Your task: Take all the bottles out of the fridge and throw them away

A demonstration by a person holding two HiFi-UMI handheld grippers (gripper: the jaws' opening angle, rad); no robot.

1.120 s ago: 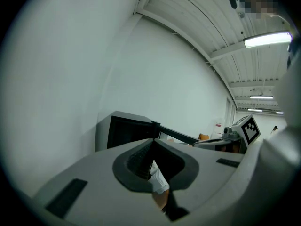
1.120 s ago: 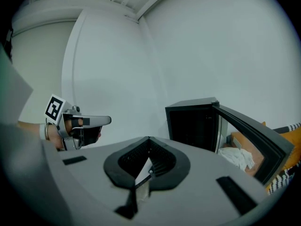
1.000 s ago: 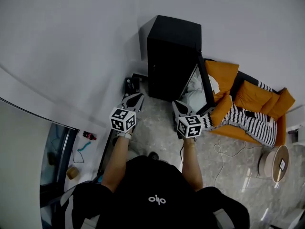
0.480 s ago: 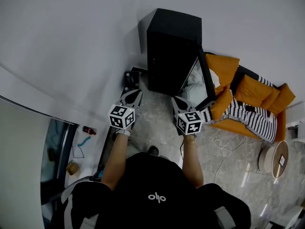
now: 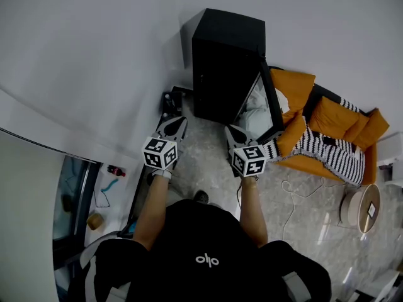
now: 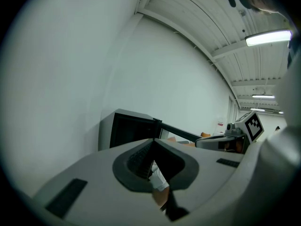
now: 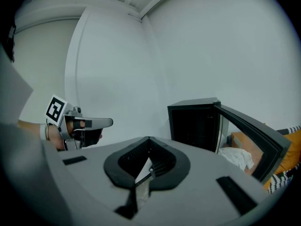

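Bottles: none to be made out, neither in the dark inside of the black fridge (image 5: 223, 74), set against the white wall (image 5: 94, 43) with its door (image 5: 272, 109) swung open toward the orange sofa (image 5: 327, 126), nor in either tool. Fits a fridge already emptied as well as one hiding bottles in shadow, so cannot judge what is left. Left gripper (image 5: 178, 122) and right gripper (image 5: 232, 131) pressed together on nothing, side by side just short of the open front.

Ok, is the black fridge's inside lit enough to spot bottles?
Head view: black box-shaped fridge shows from above, inside unreadable. Right gripper view: its open cavity is solid shadow, nothing discernible. Left gripper view: equally dark; ceiling strip light glares.
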